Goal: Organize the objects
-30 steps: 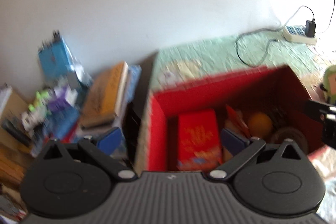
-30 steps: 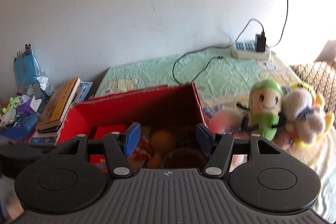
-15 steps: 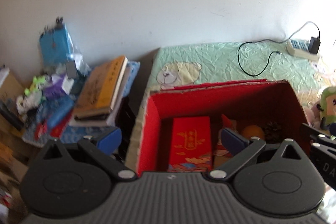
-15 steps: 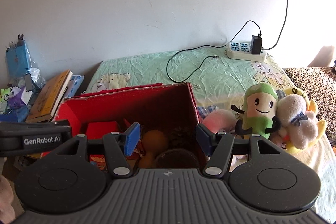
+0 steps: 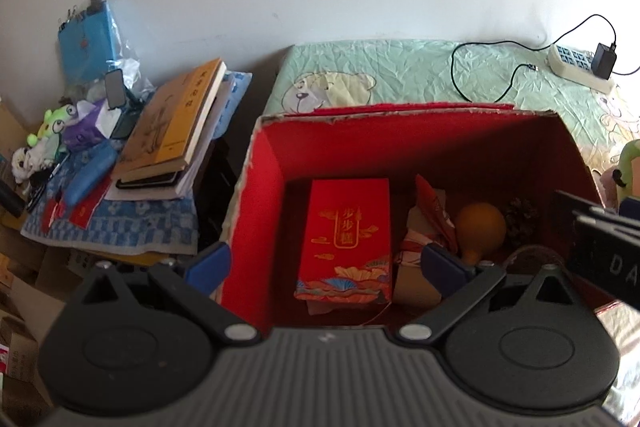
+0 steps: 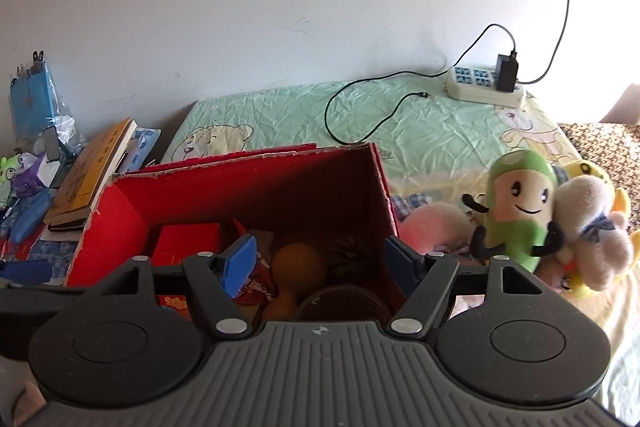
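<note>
An open red box (image 5: pixel 260 187) stands on the bed. It holds a red gift packet (image 5: pixel 344 239), an orange gourd (image 5: pixel 480 227), a pine cone (image 5: pixel 520 215) and a snack wrapper. My left gripper (image 5: pixel 326 267) hovers open over the box's near left corner, one finger outside the wall, nothing pinched. My right gripper (image 6: pixel 320 263) hangs above the gourd (image 6: pixel 298 267) with its jaws opening and nothing between them. Plush toys lie right of the box (image 6: pixel 380 187): a green one (image 6: pixel 516 211), a beige one (image 6: pixel 588 223) and a pink one (image 6: pixel 432 227).
A stack of books (image 5: pixel 172 131) and small clutter sit on a blue cloth left of the box. A power strip (image 6: pixel 484 87) with a black cable lies on the green sheet (image 6: pixel 420 131) by the wall. A dark round lid (image 6: pixel 344 303) rests in the box's near right.
The left gripper has sunk closer to the box and its view has sharpened. The right gripper's fingers have spread wider. The left gripper's body has dropped lower in the right wrist view.
</note>
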Available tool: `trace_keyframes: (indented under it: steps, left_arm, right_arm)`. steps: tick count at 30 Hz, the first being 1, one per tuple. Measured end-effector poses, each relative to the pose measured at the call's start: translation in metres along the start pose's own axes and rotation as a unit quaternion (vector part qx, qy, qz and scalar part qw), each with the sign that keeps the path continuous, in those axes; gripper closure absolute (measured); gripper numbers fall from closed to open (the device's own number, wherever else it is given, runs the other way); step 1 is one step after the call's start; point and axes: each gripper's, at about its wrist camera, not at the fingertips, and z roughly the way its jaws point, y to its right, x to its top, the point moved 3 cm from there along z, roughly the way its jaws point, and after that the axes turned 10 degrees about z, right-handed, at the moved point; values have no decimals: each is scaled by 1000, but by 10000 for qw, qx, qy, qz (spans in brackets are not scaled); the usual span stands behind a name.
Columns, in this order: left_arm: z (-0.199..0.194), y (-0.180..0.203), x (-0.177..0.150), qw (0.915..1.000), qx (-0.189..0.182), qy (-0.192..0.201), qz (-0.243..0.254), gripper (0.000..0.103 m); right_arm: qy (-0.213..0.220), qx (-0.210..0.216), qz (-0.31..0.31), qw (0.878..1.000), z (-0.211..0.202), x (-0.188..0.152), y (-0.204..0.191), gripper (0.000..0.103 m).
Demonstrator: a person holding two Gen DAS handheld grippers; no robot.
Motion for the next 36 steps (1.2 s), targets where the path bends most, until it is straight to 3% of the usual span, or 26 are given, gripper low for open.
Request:
trace_keyframes:
  steps: [13,22,36]
  left_arm:
    - [36,9,0,9991,-139,-386,60,2]
    - [41,14,-7,9986,-318,-423,39,2]
    - [49,19,-12,9981,-224,-556,144,1]
  right_arm:
    - [-391,118,83,9991,32,-2,6,32]
    - [-645,220,109,9976,38,-8,8,36]
    - [-798,261,188,9963,40,-13,11,42]
